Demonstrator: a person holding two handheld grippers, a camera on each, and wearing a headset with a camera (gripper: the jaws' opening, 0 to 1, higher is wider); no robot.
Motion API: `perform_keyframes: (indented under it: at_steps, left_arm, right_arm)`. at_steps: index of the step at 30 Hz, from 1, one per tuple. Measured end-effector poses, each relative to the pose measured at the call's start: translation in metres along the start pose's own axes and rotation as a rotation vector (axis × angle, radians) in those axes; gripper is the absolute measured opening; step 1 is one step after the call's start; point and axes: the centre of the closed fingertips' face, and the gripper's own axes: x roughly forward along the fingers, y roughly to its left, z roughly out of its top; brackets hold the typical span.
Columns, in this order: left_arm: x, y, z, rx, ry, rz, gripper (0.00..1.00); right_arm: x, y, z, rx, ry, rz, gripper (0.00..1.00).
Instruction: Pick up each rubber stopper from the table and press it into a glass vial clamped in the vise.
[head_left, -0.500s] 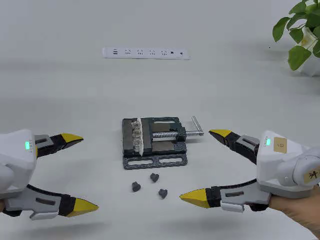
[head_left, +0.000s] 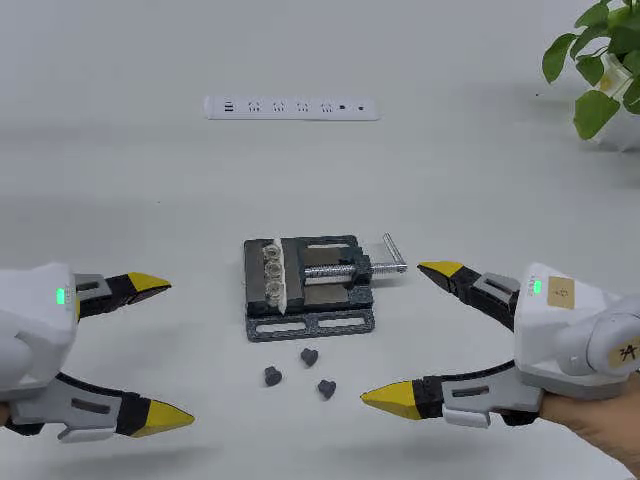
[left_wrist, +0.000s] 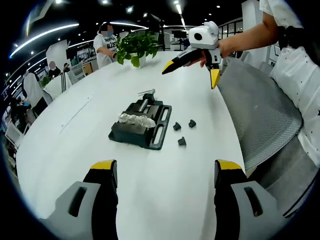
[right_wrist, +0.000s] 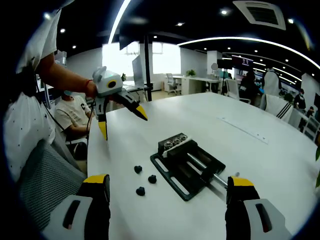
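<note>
A dark vise (head_left: 310, 288) (left_wrist: 141, 126) (right_wrist: 187, 166) sits mid-table, clamping a row of glass vials (head_left: 272, 273) (left_wrist: 133, 119) (right_wrist: 174, 141). Three small dark rubber stoppers (head_left: 309, 355) (left_wrist: 182, 141) (right_wrist: 140, 191) lie loose on the table just in front of it. My left gripper (head_left: 160, 349) (left_wrist: 160, 172) hovers at the lower left, open and empty. My right gripper (head_left: 415, 333) (right_wrist: 169, 186) hovers at the lower right, open and empty too. Each gripper is well apart from the vise and the stoppers.
A white power strip (head_left: 292, 106) lies at the far side of the white table. A potted green plant (head_left: 606, 62) (left_wrist: 138, 46) stands at the far right corner. People sit and stand beyond the table, and a mesh chair (left_wrist: 265, 115) is beside it.
The left gripper has dipped slightly lower; the picture has shifted a little. The vise, vials and stoppers have not moved.
</note>
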Motion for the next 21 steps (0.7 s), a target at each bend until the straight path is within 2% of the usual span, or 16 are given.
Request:
perform_keyframes:
  at_steps: [9,21]
  left_arm:
    - [0.006,-0.004,0.003,0.071,0.041,-0.052,0.73]
    - [0.017,-0.011,0.006,0.229,0.111,-0.156,0.61]
  right_arm:
    - [-0.002,-0.001,-0.001,0.002,-0.002,-0.003,0.96]
    - [-0.003,-0.002,-0.003,0.010,-0.006,-0.008,0.95]
